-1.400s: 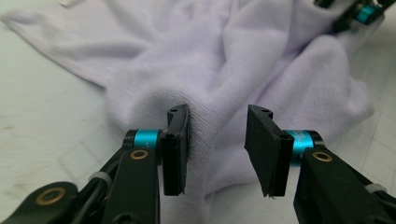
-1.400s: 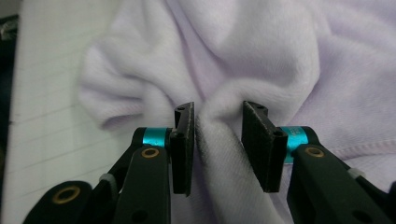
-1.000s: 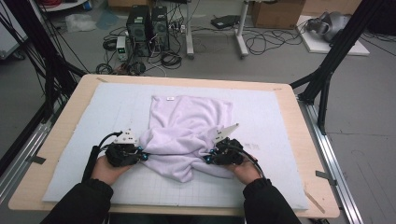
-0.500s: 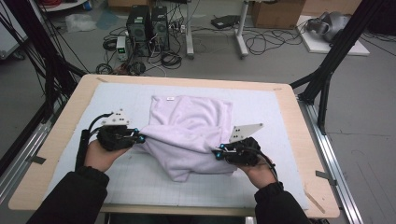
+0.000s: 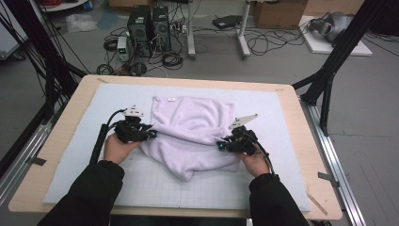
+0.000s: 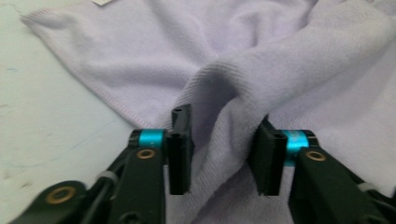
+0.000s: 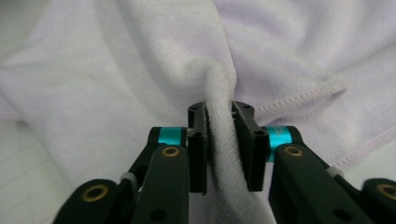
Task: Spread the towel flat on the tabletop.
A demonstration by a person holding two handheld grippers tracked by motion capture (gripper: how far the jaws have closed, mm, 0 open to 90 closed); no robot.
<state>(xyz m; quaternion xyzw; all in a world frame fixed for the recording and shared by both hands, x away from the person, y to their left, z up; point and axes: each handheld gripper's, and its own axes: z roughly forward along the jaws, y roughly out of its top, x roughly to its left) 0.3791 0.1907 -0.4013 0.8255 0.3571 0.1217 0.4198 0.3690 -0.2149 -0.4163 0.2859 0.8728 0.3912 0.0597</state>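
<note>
The pale lilac terry towel lies rumpled in the middle of the light grey gridded mat on the wooden table, far edge fairly flat, near half bunched into a loose fold. At the towel's left edge, the left gripper has just been opening: its fingers stand apart with a ridge of cloth between them, barely touched. At the towel's right edge, the right gripper has been easing open too, yet its fingers sit close on a pinched ridge of cloth and look to be gripping it. I'd say the fold is half made; both corners want releasing and the near edge wants smoothing.
</note>
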